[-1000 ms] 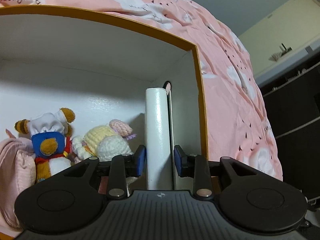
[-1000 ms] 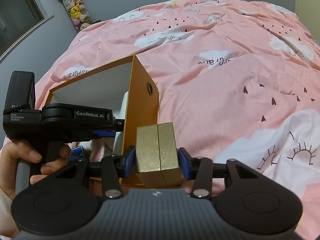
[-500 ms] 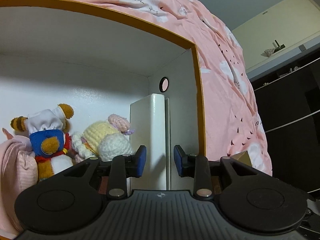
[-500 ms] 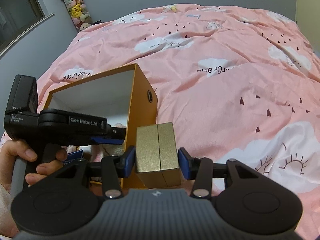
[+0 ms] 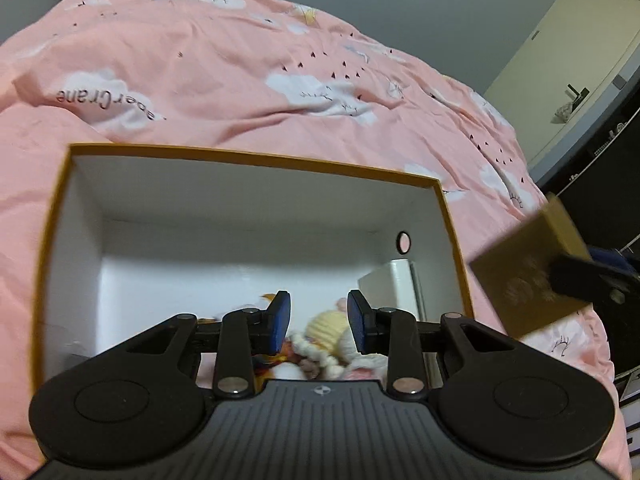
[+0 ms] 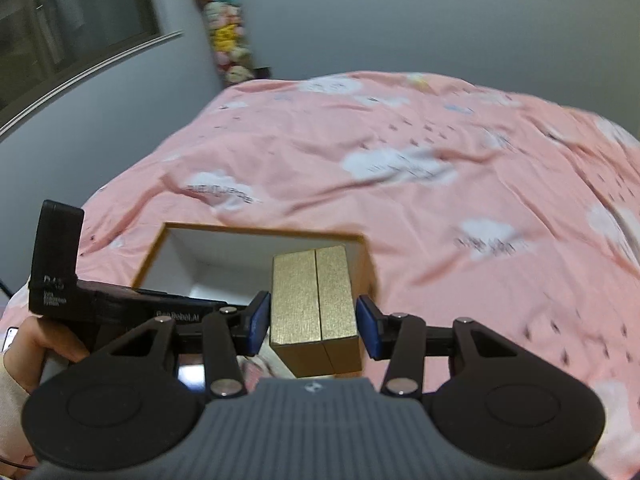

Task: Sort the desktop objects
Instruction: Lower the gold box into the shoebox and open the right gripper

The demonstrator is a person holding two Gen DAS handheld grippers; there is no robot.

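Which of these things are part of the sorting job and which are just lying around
Job: orange box, gold box in the right tool, white box and plush toys inside, left tool.
Lying about: pink duvet, shelf toys.

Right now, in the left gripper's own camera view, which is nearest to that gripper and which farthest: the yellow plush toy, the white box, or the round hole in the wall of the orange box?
1. Yellow plush toy, just past the left gripper.
2. White box, upright to the right.
3. Round hole, high on the right wall.
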